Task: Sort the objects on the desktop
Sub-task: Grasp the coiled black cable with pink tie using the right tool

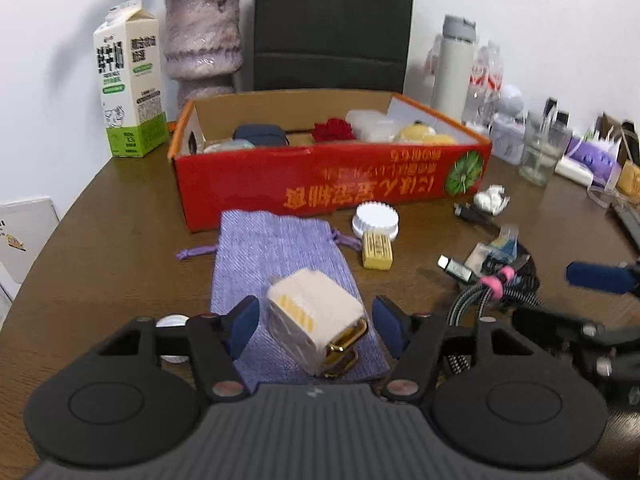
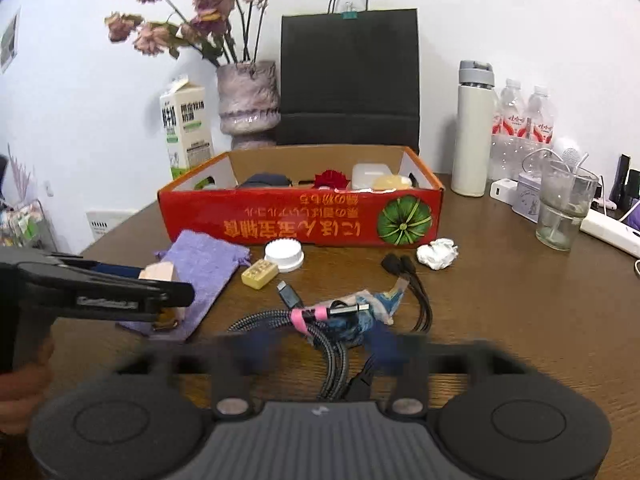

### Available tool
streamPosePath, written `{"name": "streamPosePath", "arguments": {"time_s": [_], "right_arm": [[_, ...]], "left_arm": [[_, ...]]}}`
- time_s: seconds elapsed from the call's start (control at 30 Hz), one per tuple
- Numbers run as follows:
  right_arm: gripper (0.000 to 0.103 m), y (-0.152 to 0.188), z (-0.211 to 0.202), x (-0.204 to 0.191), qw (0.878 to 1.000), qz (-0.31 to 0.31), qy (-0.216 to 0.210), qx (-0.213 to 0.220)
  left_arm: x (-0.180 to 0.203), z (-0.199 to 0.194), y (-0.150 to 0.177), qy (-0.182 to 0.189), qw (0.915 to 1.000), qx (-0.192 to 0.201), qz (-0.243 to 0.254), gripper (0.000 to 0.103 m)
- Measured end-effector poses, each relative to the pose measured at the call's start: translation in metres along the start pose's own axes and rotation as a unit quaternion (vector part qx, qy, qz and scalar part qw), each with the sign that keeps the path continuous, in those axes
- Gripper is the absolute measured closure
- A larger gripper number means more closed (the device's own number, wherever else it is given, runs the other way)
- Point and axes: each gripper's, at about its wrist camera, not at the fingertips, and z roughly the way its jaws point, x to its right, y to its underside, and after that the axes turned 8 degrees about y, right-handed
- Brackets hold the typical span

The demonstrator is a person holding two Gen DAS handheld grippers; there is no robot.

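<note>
While the left tongs (image 1: 316, 322) stand open, a small cream box (image 1: 316, 316) with a shiny gold thing at its near end sits right between their blue pads (image 1: 244, 326), and the pads do not press on it. The cream box rests on a purple cloth bag (image 1: 276, 252) that lies flat on the brown surface (image 1: 120, 220). Past the bag, straight ahead of the left tongs, is a big red box (image 1: 332, 184) with its top open, and some small things are already inside it. Between the bag and the red box, a bit to the right of the tongs, sit a white round lid (image 1: 375, 218) and a little yellow block (image 1: 377, 250), touching each other. The right tongs (image 2: 320, 350) look blurry, but their two blue pads (image 2: 382, 346) are far apart, so they are open and hold nothing. Just in front of the right tongs lies a bunch of cables (image 2: 320, 320) tied with a pink band (image 2: 304, 318). Farther ahead and to the right is a crumpled white paper ball (image 2: 437, 253), close to the red box. Left of the right tongs you can see the left tongs from the side, above the purple bag. Behind the red box stand a milk carton (image 2: 187, 126), a vase (image 2: 250, 100) of dry flowers and a black paper bag (image 2: 350, 76).
</note>
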Motion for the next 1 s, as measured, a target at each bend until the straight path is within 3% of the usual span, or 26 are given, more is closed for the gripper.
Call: {"name": "streamPosePath", "arguments": {"time_s": [0.03,0.17,0.3,0.33,0.4,0.43,0.57,0.63,0.8,1.0], "right_arm": [[0.017,0.0,0.002,-0.003,1.0,0.001,0.0,-0.003],[0.018,0.001,0.004,-0.014,0.999,0.027,-0.019,-0.011],[0.023,0.005,-0.005,-0.037,0.998,-0.021,-0.055,0.0],[0.028,0.007,-0.001,-0.041,0.998,-0.027,-0.064,-0.007],[0.059,0.009,0.011,-0.047,0.997,-0.032,-0.065,-0.038],[0.067,0.01,0.017,-0.049,0.996,-0.033,-0.07,-0.052],[0.082,0.017,0.02,-0.057,0.996,-0.054,-0.057,-0.031],[0.083,0.017,0.016,-0.056,0.997,-0.048,-0.061,-0.024],[0.084,0.008,-0.024,-0.051,0.996,-0.045,-0.048,0.06],[0.084,-0.017,-0.051,-0.036,0.993,-0.017,-0.044,0.112]], "left_arm": [[0.0,0.002,0.002,-0.007,1.0,-0.003,0.001,0.053],[-0.001,0.001,0.006,-0.017,0.9998,0.002,0.001,0.053],[-0.008,-0.003,0.005,-0.02,0.9996,0.009,-0.02,0.053],[-0.01,-0.005,0.004,-0.018,0.9994,0.013,-0.024,0.053],[-0.013,-0.009,0.003,-0.015,0.9991,0.023,-0.032,0.053],[-0.014,-0.011,0.003,-0.014,0.999,0.026,-0.034,0.053],[-0.017,-0.018,0.0,-0.017,0.9982,0.04,-0.04,0.053],[-0.018,-0.023,-0.001,-0.018,0.9978,0.043,-0.047,0.053],[-0.013,-0.051,-0.006,-0.023,0.9965,0.053,-0.06,0.053],[-0.012,-0.076,-0.031,-0.014,0.9945,0.082,-0.063,0.053]]}}
